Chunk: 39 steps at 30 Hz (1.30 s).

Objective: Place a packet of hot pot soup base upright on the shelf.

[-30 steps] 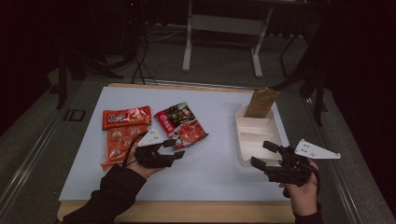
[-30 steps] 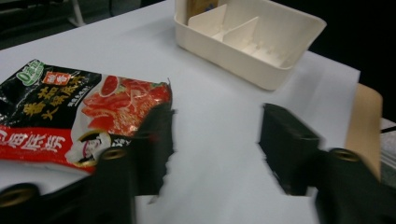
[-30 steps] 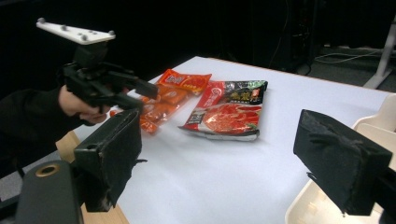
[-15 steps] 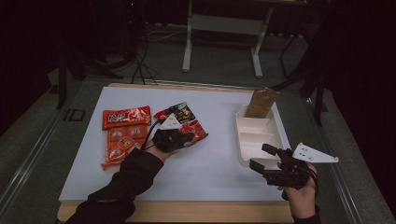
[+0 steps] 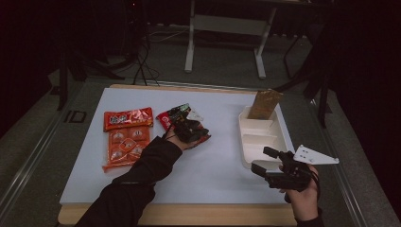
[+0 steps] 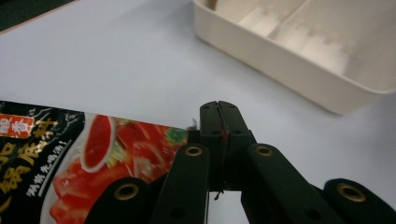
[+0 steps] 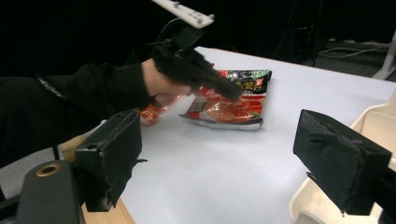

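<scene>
Midway across the white table (image 5: 213, 165), the left gripper (image 5: 189, 126) rests on a red-and-black soup-base packet (image 5: 176, 115), its two black jaws pressed together at the tips with a sliver of the packet's edge pinched between them, as the left gripper view shows (image 6: 218, 112). That packet (image 6: 84, 158) lies flat on the table, well to the left of the cream divided tray (image 5: 262, 142) and just right of two orange snack packets (image 5: 126, 139) that lie side by side. A brown pouch (image 5: 265, 104) stands upright in the tray's far compartment, leaning against its back wall. The other compartments of the tray (image 6: 299, 65) look bare from the left gripper's camera. Near the tray's front corner, the right gripper (image 5: 265, 163) hovers above the table, held in the person's hand (image 5: 302, 198), its jaws spread wide apart with nothing between them. From the right gripper view, the left gripper (image 7: 233, 91) sits low on the packet (image 7: 233, 105), the person's dark sleeve (image 7: 70, 98) stretching back from it toward the table's near edge.
</scene>
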{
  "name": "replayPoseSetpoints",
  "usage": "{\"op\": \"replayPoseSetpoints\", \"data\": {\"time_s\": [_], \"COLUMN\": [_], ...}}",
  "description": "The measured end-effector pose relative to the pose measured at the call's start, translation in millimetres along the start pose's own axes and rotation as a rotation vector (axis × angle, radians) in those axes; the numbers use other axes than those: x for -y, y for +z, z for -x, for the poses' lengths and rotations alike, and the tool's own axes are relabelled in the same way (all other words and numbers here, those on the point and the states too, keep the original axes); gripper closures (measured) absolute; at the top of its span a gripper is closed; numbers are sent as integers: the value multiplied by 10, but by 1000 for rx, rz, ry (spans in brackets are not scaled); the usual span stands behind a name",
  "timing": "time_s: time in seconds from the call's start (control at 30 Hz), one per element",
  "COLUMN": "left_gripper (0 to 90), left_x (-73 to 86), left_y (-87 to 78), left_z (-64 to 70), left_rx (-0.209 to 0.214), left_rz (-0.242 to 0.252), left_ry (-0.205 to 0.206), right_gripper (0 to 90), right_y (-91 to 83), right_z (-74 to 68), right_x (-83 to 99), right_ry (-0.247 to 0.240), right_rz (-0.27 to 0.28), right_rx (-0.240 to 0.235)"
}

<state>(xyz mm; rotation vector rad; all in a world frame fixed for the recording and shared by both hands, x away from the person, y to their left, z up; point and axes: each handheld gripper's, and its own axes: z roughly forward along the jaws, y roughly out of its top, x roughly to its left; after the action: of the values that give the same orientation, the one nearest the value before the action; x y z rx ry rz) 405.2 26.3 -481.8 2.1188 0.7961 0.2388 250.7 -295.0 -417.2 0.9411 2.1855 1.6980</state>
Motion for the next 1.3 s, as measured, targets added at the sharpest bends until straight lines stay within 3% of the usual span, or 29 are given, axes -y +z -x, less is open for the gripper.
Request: {"op": "replayPoseSetpoints", "data": {"time_s": [0.07, 0.2, 0.3, 0.47, 0.63, 0.87, 1.3], "left_gripper": [900, 900, 900, 900, 900, 900, 900], "left_x": [-32, -106, -159, -186, -171, -158, 51], "left_y": [82, 272, 404, 572, 667, 606, 394], "left_z": [-24, -85, -95, -119, -136, -92, 0], "left_rx": [-14, -20, -42, -55, -77, -75, -47], "left_rz": [-23, -82, -120, -179, -228, -244, -240], "left_ry": [5, -40, -21, -47, -30, -32, -33], "right_gripper": [155, 155, 157, 157, 157, 157, 157], "right_y": [10, 20, 18, -1, -15, -18, -3], "right_z": [2, 16, 35, 68, 74, 63, 25], "right_x": [8, 15, 29, 43, 42, 38, 23], "right_ry": [-1, 3, 5, 17, 17, 16, 16], "right_rz": [-6, -9, -12, -7, 1, -1, 0], "right_rx": [-4, -9, -8, -4, -2, -2, -10]}}
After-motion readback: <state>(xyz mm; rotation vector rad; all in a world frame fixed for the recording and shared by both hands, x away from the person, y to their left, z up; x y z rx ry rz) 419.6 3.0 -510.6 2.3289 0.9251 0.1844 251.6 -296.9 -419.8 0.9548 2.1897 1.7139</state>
